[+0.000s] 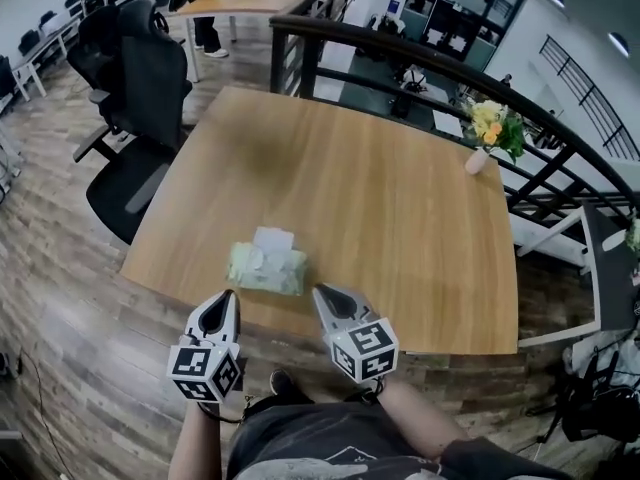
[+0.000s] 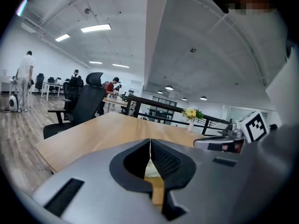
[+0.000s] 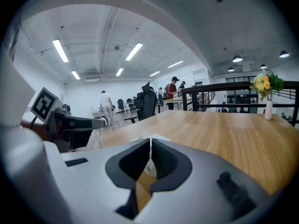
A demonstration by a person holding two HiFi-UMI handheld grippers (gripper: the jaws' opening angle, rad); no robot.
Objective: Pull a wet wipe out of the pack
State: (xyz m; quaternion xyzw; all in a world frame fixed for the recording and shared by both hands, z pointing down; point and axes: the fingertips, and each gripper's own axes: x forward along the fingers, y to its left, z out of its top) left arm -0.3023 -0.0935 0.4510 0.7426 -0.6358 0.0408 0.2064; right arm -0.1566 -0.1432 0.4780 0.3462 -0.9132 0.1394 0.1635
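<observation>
Gently, with left tool [image 1: 227, 300] and right tool [image 1: 322, 295] both closed, empty, just short of the soft, light wipe pack [image 1: 266, 269] near the counter [image 1: 380, 198] front edge, pin the pack, then pinch the limp white wipe [image 1: 273, 238] apparently poking up.

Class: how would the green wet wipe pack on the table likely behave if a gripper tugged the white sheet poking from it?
The pack looks soft and pillowy, so it would probably dent, not stay stiff. It lies flat, unheld, on the smooth table, so it may slide or lift with the pull. The white sheet looks thin, likely floppy.
</observation>
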